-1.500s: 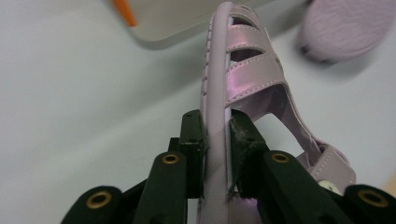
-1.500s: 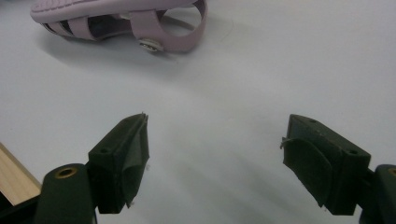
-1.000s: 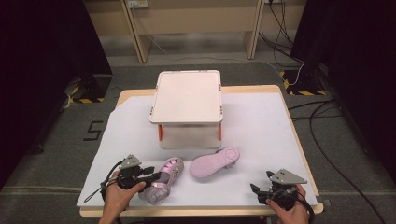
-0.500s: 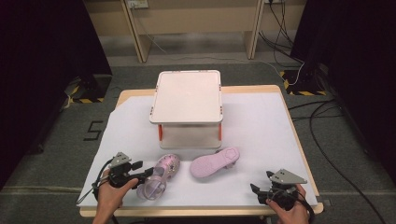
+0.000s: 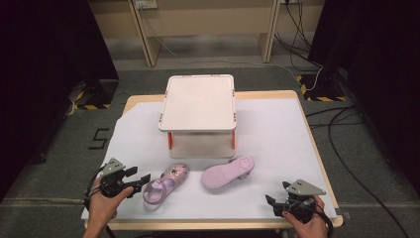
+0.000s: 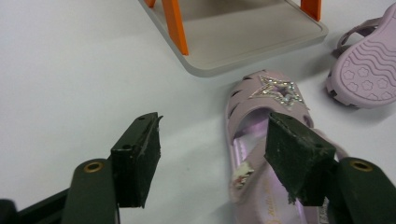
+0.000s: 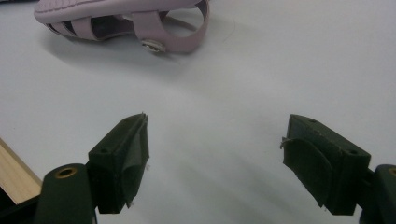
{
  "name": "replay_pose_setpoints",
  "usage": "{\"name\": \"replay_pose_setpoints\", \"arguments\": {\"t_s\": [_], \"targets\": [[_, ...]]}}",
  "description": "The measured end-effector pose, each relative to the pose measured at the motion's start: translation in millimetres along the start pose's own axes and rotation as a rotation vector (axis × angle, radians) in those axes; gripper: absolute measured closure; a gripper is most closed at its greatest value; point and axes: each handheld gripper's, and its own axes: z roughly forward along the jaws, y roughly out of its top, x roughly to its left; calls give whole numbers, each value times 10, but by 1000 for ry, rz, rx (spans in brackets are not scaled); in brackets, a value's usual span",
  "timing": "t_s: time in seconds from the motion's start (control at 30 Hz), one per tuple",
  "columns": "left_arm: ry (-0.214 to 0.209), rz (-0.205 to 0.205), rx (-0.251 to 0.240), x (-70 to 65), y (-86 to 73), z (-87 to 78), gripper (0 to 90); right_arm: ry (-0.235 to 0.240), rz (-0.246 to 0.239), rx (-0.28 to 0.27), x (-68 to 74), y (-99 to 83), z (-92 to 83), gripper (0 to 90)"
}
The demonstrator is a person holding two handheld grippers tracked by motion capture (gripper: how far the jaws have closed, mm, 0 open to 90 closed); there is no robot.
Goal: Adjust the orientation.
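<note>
A lilac sandal with a glitter star (image 5: 166,184) lies upright on the white sheet, near the front left. My left gripper (image 5: 141,183) is just left of its heel end. In the left gripper view its jaws (image 6: 215,154) have just been opening and stand apart. One jaw hangs over the sandal's (image 6: 273,95) heel strap without pressing on it, and bare sheet lies between the jaws. The second sandal (image 5: 228,172) lies sole up at the middle. My right gripper (image 5: 272,204) is open at the front right, and the sole-up sandal (image 7: 121,18) lies well ahead of its jaws (image 7: 215,154).
A white stand with orange legs (image 5: 198,104) sits at the middle of the table, behind both sandals. The white sheet (image 5: 277,134) covers most of the wooden tabletop (image 5: 317,124). Cables trail on the floor to the right.
My left gripper has drawn back to the left, off the star sandal, with its jaws spreading. The sandal stays on the sheet. The right hand has not moved.
</note>
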Motion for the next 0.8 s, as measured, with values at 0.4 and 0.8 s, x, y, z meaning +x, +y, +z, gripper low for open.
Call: {"name": "replay_pose_setpoints", "arguments": {"t_s": [0.4,0.8], "targets": [[-44,143,87,-205,46,-19,337,0,-2,-2,-4,2,-7,232],[-55,191,107,-273,-12,129,338,-1,-5,-1,-7,1,-3,234]]}}
